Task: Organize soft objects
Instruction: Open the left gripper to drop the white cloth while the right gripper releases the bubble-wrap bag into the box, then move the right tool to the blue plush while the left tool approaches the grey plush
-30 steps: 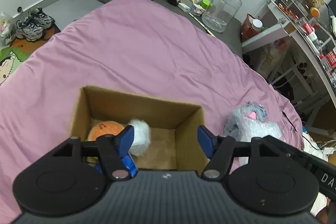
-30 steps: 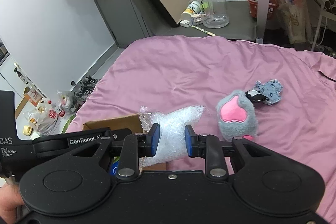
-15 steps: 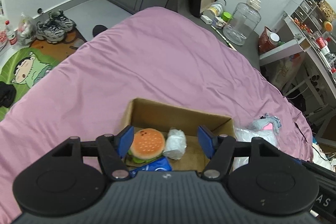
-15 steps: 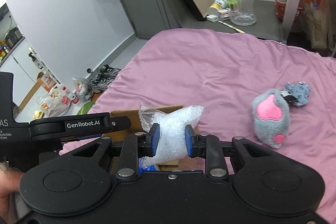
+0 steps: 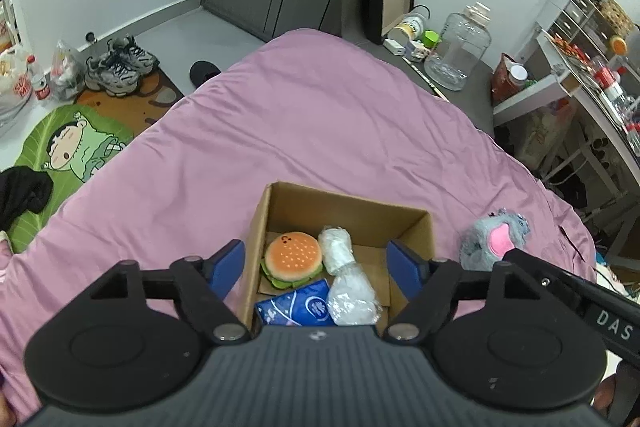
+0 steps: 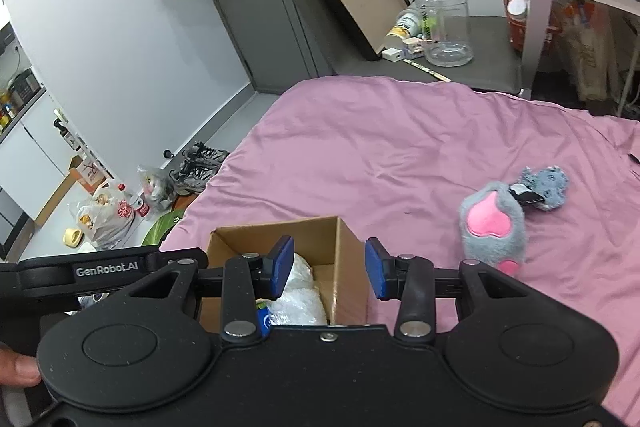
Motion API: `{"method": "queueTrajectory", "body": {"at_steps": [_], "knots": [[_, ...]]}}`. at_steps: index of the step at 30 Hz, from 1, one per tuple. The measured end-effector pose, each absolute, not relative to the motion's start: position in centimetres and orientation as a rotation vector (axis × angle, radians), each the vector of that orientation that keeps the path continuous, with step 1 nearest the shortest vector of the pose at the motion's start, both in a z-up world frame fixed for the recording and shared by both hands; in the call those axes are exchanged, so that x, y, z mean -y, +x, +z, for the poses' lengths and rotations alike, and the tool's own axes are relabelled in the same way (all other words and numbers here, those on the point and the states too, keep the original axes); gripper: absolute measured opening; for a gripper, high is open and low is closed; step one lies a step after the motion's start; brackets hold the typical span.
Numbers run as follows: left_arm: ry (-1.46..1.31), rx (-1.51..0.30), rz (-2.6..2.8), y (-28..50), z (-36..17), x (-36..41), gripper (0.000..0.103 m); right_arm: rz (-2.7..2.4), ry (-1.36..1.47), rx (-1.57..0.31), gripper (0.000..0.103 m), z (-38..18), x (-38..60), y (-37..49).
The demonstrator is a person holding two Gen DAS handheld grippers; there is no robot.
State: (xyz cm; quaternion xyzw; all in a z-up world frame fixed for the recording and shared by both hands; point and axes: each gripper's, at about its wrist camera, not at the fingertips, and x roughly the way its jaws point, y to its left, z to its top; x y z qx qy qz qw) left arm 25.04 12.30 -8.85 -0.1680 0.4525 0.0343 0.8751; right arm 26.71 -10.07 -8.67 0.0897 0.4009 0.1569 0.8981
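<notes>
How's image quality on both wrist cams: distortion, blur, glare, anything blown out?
Left wrist: strong fisheye bowing of the door and shelves, dark vignette in the top corners; cardboard box and plush burger sharp, soft even light, no glare. Right wrist: same bowing, wall leans; grey plush sharp, bubble-wrap bag in the box nearly blown out, white with little texture.

The clear plastic bag (image 5: 353,295) that the right gripper (image 6: 329,269) pinched a second ago now lies inside the cardboard box (image 5: 348,205) beside the burger toy (image 5: 293,255), the right jaws opening and empty, while the left gripper (image 5: 320,265) has risen, its jaws opening wider.
</notes>
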Motion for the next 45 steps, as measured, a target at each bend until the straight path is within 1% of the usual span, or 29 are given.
{"method": "queueTrajectory", "body": {"at_steps": [4,8,16,21,24,26,28,30,31,33,35,39,45], "knots": [[-0.325,-0.941,0.074,24.4,-8.1,-11.3,0.078,0.323,0.182,-0.833,0.048,-8.5,10.8,26.0],[-0.306,-0.939,0.076,24.0,-7.2,-10.1,0.078,0.327,0.181,-0.818,0.062,-8.2,11.8,25.2],[-0.257,-0.929,0.087,23.2,-5.8,-7.3,0.078,0.341,0.201,-0.814,0.074,-8.2,14.6,24.8],[-0.220,-0.930,0.098,23.3,-5.3,-5.4,0.079,0.348,0.230,-0.811,0.076,-8.3,16.3,24.6],[-0.206,-0.933,0.130,23.5,-5.2,-4.4,0.090,0.341,0.246,-0.806,0.081,-8.3,17.5,24.8],[-0.209,-0.933,0.130,23.7,-5.1,-3.8,0.092,0.341,0.239,-0.807,0.088,-8.5,18.1,24.9],[-0.209,-0.941,0.132,23.9,-5.2,-3.2,0.099,0.333,0.233,-0.807,0.092,-8.6,18.7,25.0],[-0.193,-0.931,0.135,24.1,-5.1,-2.4,0.103,0.321,0.231,-0.807,0.097,-8.8,19.4,25.1],[-0.186,-0.926,0.135,24.2,-5.0,-2.1,0.103,0.320,0.231,-0.807,0.099,-9.0,19.7,25.2],[-0.175,-0.921,0.135,24.4,-4.8,-1.4,0.103,0.317,0.242,-0.811,0.100,-9.2,20.4,25.4],[-0.165,-0.913,0.142,24.5,-4.7,-0.8,0.103,0.320,0.255,-0.814,0.103,-9.4,21.1,25.6],[-0.195,-0.885,0.154,24.6,-4.2,-0.1,0.103,0.329,0.286,-0.794,0.103,-9.3,22.5,25.8],[-0.153,-0.853,0.154,24.9,-4.1,2.3,0.103,0.313,0.305,-0.777,0.103,-9.4,24.2,26.2]]}}
